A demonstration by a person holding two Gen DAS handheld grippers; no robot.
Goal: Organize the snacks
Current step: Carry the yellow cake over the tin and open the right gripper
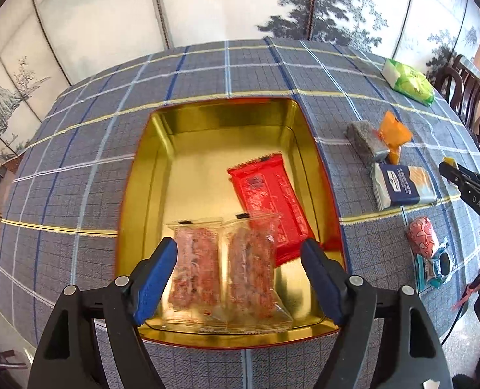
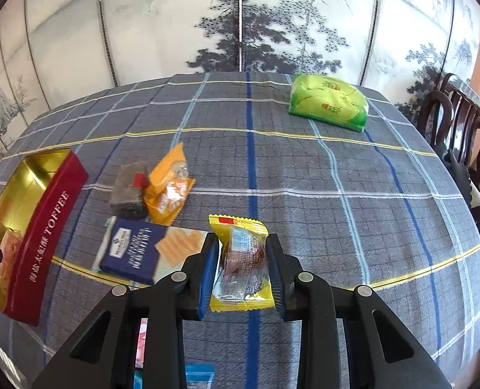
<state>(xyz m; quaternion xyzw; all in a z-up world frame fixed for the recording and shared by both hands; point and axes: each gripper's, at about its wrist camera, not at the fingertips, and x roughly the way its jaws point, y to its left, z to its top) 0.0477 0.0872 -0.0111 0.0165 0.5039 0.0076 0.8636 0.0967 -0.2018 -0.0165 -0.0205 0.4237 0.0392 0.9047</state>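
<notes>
Overhead, left claw (image 1: pixel 240 278) wide above glossy gold tin (image 1: pixel 149 162), right claw (image 2: pixel 241 269) pinching crinkly yellow packet (image 2: pixel 240 259).

Ink-painted folding screen (image 2: pixel 240 22), dark wooden chairs (image 2: pixel 460 120), checked tablecloth (image 2: pixel 305 178).

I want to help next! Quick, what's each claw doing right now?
Left claw: open, over the clear twin pack lying in the toffee tin.
Right claw: closed on the yellow-wrapped snack.

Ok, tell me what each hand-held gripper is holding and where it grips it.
Right hand-held gripper: shut on the yellow-edged clear snack packet, pads on its two long sides. Left hand-held gripper: open, holding nothing.
</notes>
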